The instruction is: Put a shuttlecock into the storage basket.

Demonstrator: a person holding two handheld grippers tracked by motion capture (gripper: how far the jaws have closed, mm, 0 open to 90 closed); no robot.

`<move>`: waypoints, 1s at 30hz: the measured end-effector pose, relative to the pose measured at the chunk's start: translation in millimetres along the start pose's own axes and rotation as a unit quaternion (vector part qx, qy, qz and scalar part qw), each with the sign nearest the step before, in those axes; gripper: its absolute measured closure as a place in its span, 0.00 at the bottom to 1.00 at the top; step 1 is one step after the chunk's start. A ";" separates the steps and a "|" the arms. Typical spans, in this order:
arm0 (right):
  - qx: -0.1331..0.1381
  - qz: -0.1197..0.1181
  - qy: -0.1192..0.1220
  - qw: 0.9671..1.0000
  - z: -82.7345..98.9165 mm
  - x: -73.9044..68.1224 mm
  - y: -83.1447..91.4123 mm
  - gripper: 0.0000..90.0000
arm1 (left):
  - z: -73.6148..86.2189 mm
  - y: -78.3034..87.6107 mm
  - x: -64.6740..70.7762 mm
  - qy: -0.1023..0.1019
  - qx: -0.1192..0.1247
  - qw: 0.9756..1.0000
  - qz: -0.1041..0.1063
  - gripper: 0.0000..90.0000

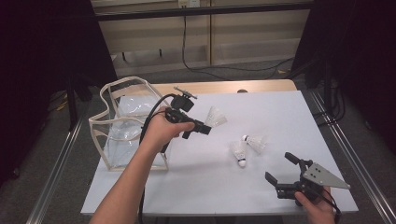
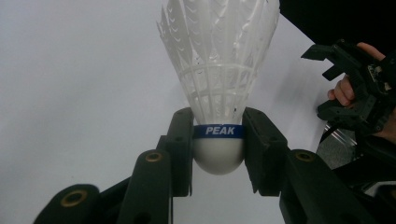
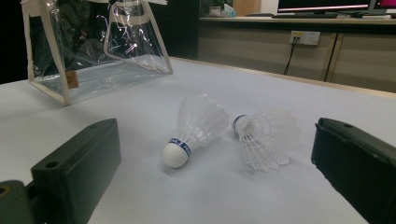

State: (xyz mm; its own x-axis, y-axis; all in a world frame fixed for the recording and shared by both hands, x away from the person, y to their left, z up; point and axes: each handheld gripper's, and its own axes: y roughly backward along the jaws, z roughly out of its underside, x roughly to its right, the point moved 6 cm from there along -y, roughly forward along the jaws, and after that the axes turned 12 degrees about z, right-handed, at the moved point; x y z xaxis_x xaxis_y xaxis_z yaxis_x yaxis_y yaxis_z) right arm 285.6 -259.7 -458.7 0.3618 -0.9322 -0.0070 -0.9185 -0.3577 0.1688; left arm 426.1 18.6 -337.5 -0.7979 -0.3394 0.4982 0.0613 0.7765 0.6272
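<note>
— Above the table's middle, what did the left gripper (image 2: 218, 154) hold?
— A shuttlecock (image 2: 219, 70), cork pinched between both jaws, lifted off the table (image 1: 280, 112) beside the clear bag (image 1: 123, 123).
— And the right gripper (image 1: 280, 169)?
— Jaws spread wide, nothing between them, two loose shuttlecocks (image 3: 196, 123) lying ahead.

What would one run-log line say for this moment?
left gripper: shut on shuttlecock, raised near clear bag | right gripper: open, nothing held | two loose shuttlecocks lying on table

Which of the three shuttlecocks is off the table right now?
The white feather shuttlecock clamped by its cork in the left gripper; the other two lie on the table.
</note>
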 end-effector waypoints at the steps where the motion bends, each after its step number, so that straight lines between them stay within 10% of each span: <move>1: 0.000 0.000 0.000 1.000 0.0 0.0 0.0 0.01 | -0.4 0.6 0.2 0.001 0.000 1.000 0.000 0.73; 30: 0.001 -0.002 0.003 1.000 0.0 -0.3 0.1 0.01 | -12.6 18.3 3.6 -0.002 -0.003 1.000 -0.015 0.73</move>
State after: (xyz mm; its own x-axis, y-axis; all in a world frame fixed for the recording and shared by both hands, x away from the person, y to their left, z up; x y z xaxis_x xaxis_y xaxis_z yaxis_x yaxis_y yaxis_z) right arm 285.5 -259.4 -458.6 0.3665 -0.9304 -0.0026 -0.9171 -0.3617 0.1676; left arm 431.9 24.9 -316.7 -0.8015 -0.3600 0.4775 0.0410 0.7635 0.6445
